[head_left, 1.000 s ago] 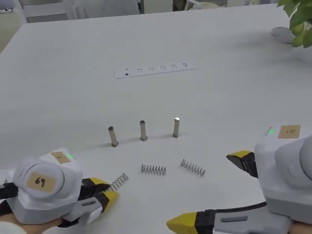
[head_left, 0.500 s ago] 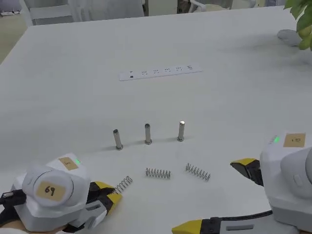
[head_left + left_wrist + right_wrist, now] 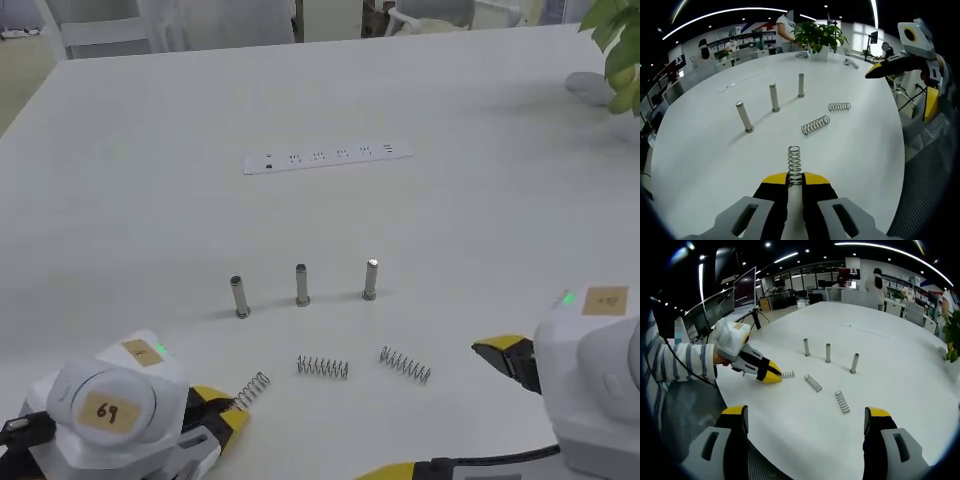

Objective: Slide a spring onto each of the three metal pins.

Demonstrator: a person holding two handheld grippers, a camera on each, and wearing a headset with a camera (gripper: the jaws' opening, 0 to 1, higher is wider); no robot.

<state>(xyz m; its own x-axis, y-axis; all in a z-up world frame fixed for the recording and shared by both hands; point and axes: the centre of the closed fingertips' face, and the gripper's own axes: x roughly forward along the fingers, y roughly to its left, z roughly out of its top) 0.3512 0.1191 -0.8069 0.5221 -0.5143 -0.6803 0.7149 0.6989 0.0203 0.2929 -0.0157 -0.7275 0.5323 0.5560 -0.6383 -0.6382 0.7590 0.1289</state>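
Our left gripper [image 3: 795,178] pinches the nearest spring [image 3: 794,159] by one end, its bore free for the pins [image 3: 302,285], we judge, while the right gripper [image 3: 806,414] hovers, fingers wide and empty.

Bright, even office light; the pictures are sharp, with round bending in my two gripper views.

The light comes from long ceiling strips [image 3: 715,13] above me, so the white table [image 3: 150,200] is lit evenly and looks a bit pale. The three pins [image 3: 301,285] throw only faint, soft shadows to the left in the head view. The spring [image 3: 795,160] pinched in my left gripper [image 3: 795,179] is in good focus. Near the border of my gripper views straight edges curve strongly. The plant [image 3: 615,50] at the head view's corner is a little soft.
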